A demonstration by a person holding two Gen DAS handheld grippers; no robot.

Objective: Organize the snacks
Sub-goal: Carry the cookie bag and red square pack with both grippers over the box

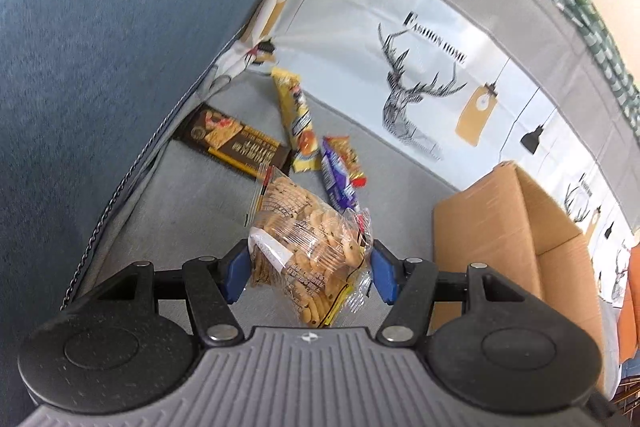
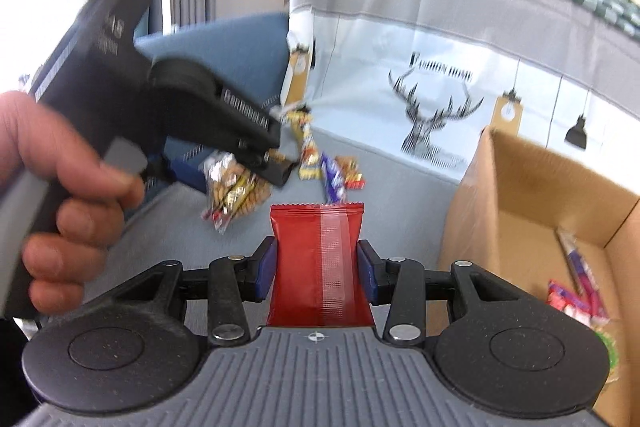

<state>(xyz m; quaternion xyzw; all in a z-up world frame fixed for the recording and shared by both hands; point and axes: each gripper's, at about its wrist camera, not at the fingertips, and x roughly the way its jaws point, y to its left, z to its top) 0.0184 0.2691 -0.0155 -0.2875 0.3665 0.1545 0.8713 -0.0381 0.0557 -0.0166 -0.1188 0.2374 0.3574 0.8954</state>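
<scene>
Your left gripper (image 1: pixel 306 273) is clamped on a clear bag of biscuits (image 1: pixel 308 247) and your right gripper (image 2: pixel 316 269) pinches a red packet (image 2: pixel 320 259), both lifted above the grey sofa seat (image 1: pixel 192 211). The cardboard box (image 2: pixel 516 195) at the seat's right edge already holds a few snacks. Three bars (image 1: pixel 320 147) and one dark flat box (image 1: pixel 232 145) are left near the seat's back edge.
</scene>
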